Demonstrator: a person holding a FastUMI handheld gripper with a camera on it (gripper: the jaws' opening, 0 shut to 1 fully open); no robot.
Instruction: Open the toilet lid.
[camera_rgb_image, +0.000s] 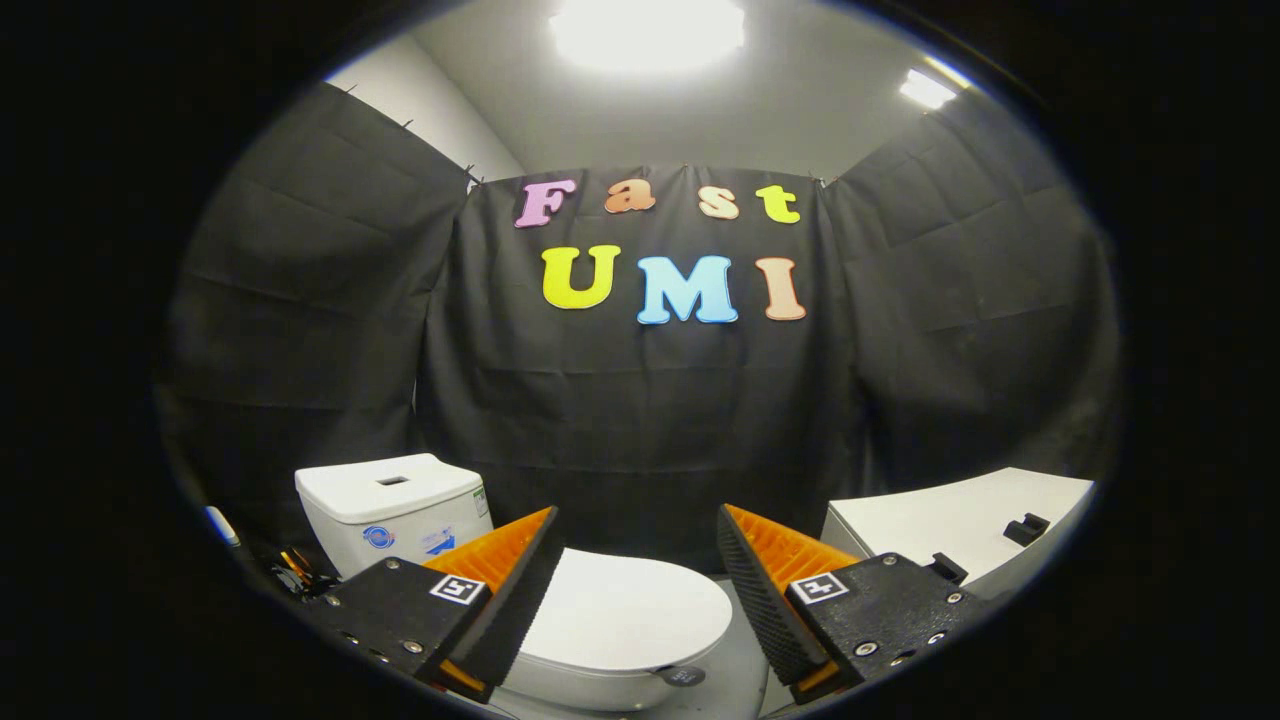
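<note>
A white toilet stands below and ahead of me. Its lid (625, 612) lies flat and closed over the bowl, seen between and beneath my two fingers. The white tank (392, 505) rises behind the lid, beyond my left finger. My gripper (637, 545) hovers above the lid with its fingers spread wide and nothing between them. A small dark round tab (683, 676) sits at the bowl's front edge.
A white cabinet or counter (960, 525) with a small black piece on it stands to the right of the toilet. Black cloth walls close in behind and on both sides. Some small items (295, 572) lie on the floor left of the tank.
</note>
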